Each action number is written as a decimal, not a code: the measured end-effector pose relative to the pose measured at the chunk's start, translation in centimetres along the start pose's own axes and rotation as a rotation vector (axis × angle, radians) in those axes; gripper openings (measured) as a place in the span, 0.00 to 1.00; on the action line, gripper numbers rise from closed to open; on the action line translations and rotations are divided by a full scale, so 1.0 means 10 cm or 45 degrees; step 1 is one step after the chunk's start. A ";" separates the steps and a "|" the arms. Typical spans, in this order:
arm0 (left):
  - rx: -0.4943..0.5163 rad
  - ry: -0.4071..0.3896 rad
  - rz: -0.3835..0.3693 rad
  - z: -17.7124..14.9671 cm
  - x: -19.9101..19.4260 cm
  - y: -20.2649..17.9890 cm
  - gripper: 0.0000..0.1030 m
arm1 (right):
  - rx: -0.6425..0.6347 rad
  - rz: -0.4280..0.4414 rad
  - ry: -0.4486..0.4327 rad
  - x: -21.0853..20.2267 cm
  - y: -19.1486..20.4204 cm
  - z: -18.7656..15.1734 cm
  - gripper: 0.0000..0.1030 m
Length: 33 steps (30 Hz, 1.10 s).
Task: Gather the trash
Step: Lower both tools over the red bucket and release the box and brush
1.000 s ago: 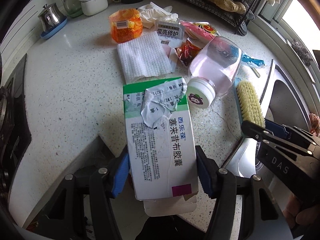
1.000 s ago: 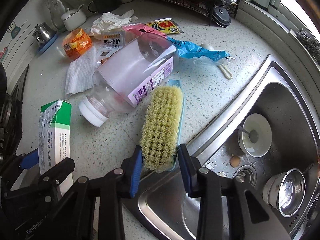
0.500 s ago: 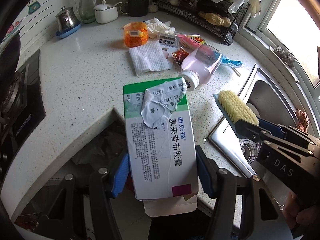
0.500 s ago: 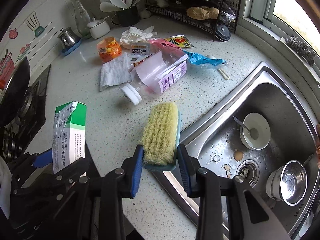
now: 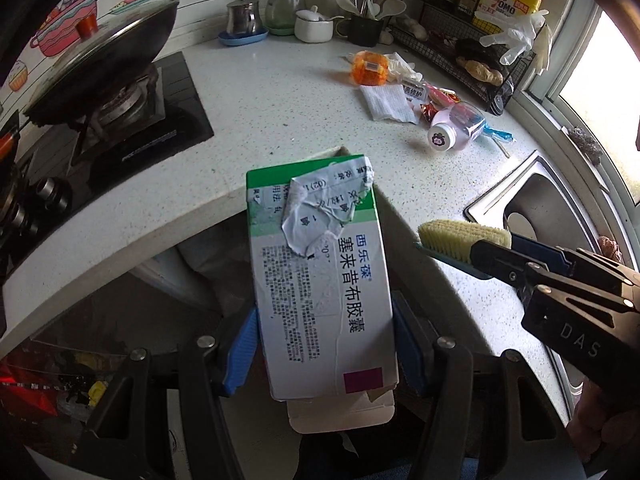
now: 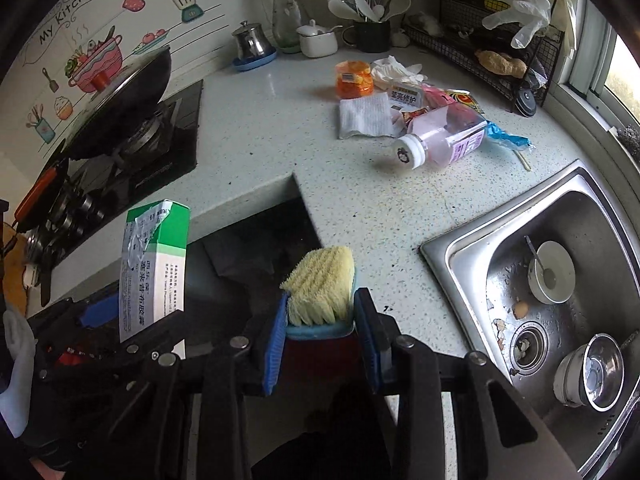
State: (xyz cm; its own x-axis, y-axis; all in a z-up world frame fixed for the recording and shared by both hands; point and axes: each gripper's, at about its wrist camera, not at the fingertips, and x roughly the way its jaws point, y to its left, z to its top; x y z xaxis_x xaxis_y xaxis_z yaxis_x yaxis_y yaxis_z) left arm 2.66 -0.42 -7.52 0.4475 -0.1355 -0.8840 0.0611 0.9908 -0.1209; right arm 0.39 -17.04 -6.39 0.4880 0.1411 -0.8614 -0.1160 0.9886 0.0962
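Note:
My left gripper (image 5: pixel 324 344) is shut on a green and white medicine box (image 5: pixel 320 276) with a torn label, held out past the counter's front edge over the dark gap below. The same medicine box (image 6: pixel 154 264) shows at the left of the right wrist view. My right gripper (image 6: pixel 320 320) is shut on a scrub brush (image 6: pixel 320 284) with yellow bristles and a blue back, also lifted off the counter; the scrub brush (image 5: pixel 460 238) sticks out of it in the left wrist view. More trash stays on the counter: a pink plastic bottle (image 6: pixel 440 142), a white cloth (image 6: pixel 366 118), wrappers (image 6: pixel 420 96) and an orange pack (image 6: pixel 354 80).
The speckled counter (image 6: pixel 260 128) has a notched front edge. A wok sits on the gas stove (image 6: pixel 132 136) at the left. The steel sink (image 6: pixel 560 272) at the right holds bowls and eggshell bits. A wire rack (image 6: pixel 500 52), jars and a utensil cup line the back wall.
Both grippers have drawn back and up from the counter with the box and the brush. The counter items now look smaller and farther, and the stove and floor gap have come into view.

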 end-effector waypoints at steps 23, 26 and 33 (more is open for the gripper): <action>-0.055 0.359 -0.073 -1.15 1.87 0.79 0.57 | -0.047 -0.009 0.324 1.75 0.35 -0.91 0.30; -0.027 0.385 -0.096 -1.26 2.41 0.81 0.57 | -0.001 -0.017 0.346 2.23 0.24 -1.05 0.30; 0.039 0.414 -0.155 -1.51 3.52 0.78 0.57 | 0.072 -0.051 0.395 3.25 -0.10 -1.38 0.30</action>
State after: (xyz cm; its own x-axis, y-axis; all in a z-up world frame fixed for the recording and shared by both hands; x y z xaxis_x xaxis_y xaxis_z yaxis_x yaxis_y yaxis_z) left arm 5.41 2.50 -46.38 0.1275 -0.2409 -0.9621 0.1254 0.9662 -0.2253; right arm 4.43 -14.14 -41.37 0.2033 0.0874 -0.9752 -0.0490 0.9957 0.0790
